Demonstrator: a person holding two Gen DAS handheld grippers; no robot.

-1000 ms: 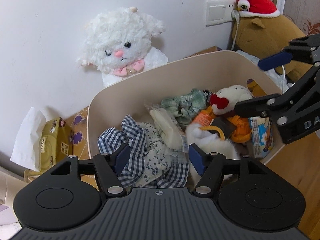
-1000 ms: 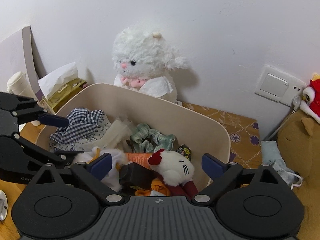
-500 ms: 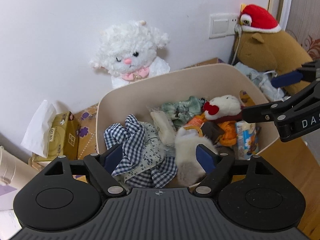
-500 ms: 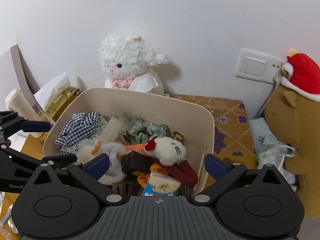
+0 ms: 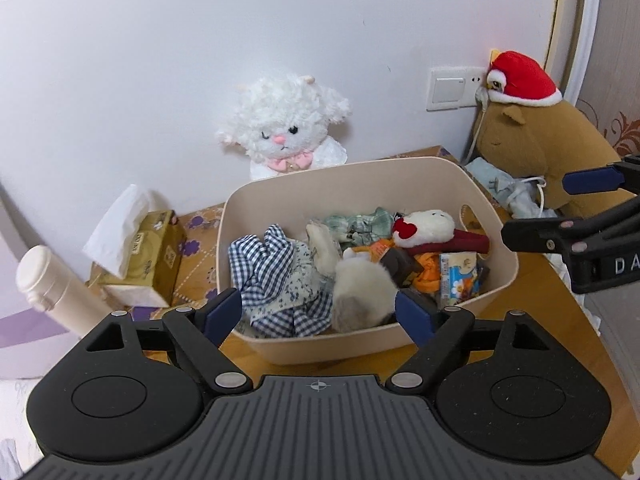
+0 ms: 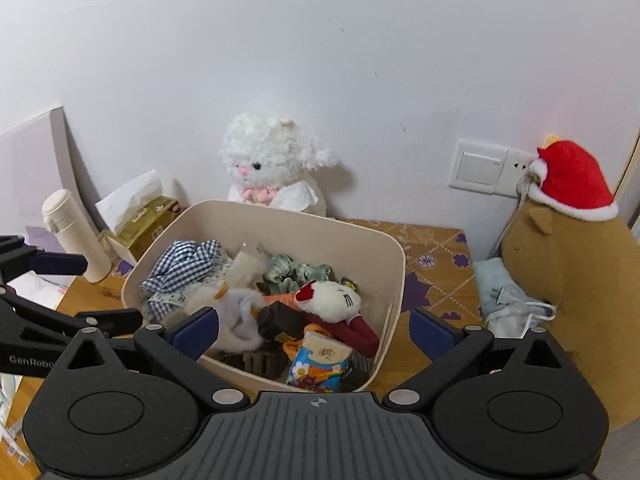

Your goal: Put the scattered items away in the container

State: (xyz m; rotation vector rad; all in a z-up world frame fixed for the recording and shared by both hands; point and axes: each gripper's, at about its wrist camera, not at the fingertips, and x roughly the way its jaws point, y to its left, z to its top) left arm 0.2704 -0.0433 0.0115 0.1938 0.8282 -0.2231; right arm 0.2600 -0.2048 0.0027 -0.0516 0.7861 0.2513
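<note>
A beige tub (image 5: 352,176) (image 6: 396,256) stands on the wooden table, filled with checked cloth (image 5: 260,264) (image 6: 184,260), a green scrunchie (image 5: 352,220), a white plush with a red bow (image 5: 428,226) (image 6: 332,300), a white fluffy toy (image 5: 360,292) and a tissue pack (image 6: 320,364). My left gripper (image 5: 320,312) is open and empty, held back above the tub's near rim. My right gripper (image 6: 314,328) is open and empty, above the tub's right end; it also shows at the right of the left wrist view (image 5: 560,208).
A white lamb plush (image 5: 284,128) (image 6: 272,164) sits behind the tub against the wall. A brown plush with a red hat (image 5: 532,136) (image 6: 572,232) stands right, beside a wall socket (image 6: 480,168). A tissue box (image 5: 144,256) and cream flask (image 6: 76,236) stand left.
Both grippers have pulled back and up from the tub, so it looks smaller. The left gripper's jaws have opened wider. The white fluffy toy now lies free in the tub.
</note>
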